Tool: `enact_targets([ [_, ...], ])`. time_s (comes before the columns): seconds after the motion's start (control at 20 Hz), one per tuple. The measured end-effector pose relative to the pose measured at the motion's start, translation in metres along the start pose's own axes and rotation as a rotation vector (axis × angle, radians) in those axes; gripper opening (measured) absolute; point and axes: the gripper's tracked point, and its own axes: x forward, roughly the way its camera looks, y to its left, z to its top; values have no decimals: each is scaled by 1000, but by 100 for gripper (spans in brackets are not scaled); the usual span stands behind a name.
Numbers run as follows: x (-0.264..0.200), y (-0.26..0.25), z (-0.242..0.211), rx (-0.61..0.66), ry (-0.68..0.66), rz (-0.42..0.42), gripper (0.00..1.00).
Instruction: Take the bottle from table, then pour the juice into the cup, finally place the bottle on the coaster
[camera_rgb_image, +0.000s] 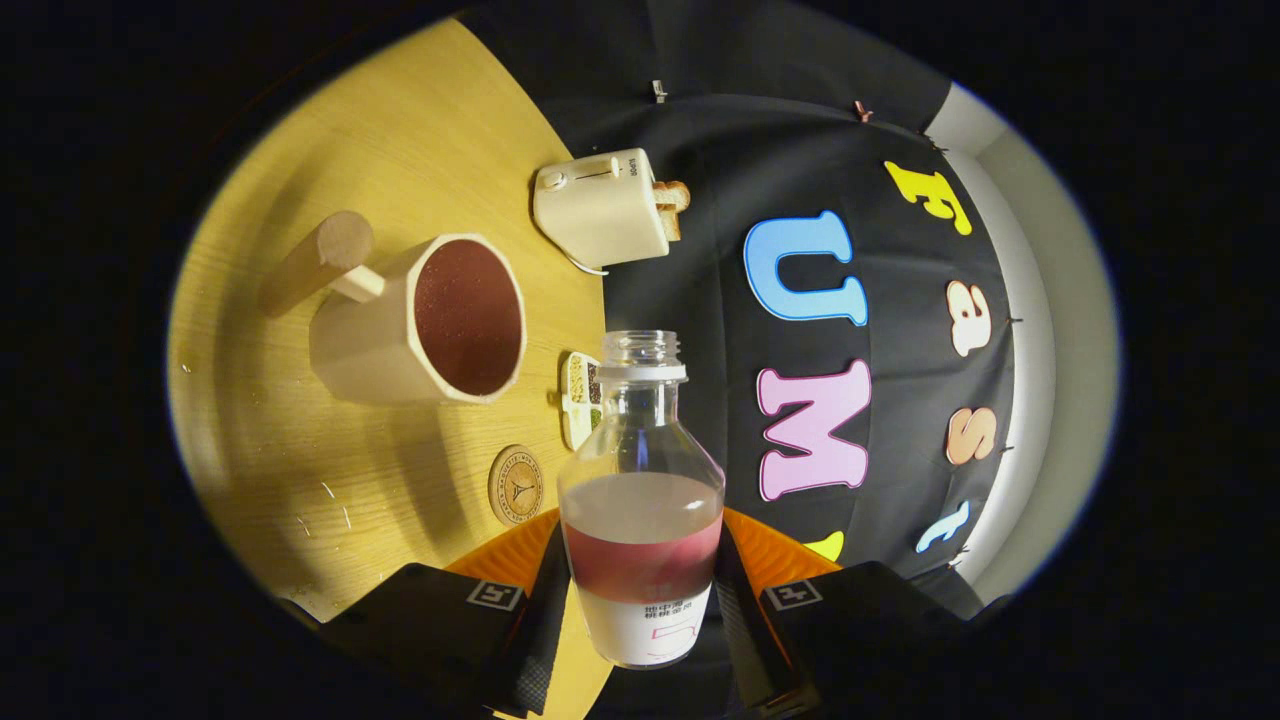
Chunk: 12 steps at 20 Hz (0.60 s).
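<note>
The wooden table (300, 470) filled the left of the scene, rolled well over to one side, with the dark cloth wall behind it. That roll fitted the pouring step: the tongs (640, 600) were clamped on the bottle (641, 500), one finger pressing each side of its lower body around the label, so the bottle kept its place between them while the whole scene turned about it. The cap was off and the neck open, pointing to the far side. The juice lay as a reddish band low in the bottle, a good part of it seemingly gone already.

The cup (425, 320), with a thick wooden handle on its far left side, stood on the table to the left of the bottle's neck, well apart from it, and red liquid showed inside. I judged the pour largely done or at a pause, since the neck was not over the rim.

The round coaster (516, 485) lay bare near the tongs, just left of the bottle, ready to receive it. A toaster (600, 207) stood farther off, and a small tray (580, 397) sat between coaster and cup.
</note>
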Motion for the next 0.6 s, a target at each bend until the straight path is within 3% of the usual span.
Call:
enact_targets([
  [0.6,7,13,-1,-130,15,54,72],
])
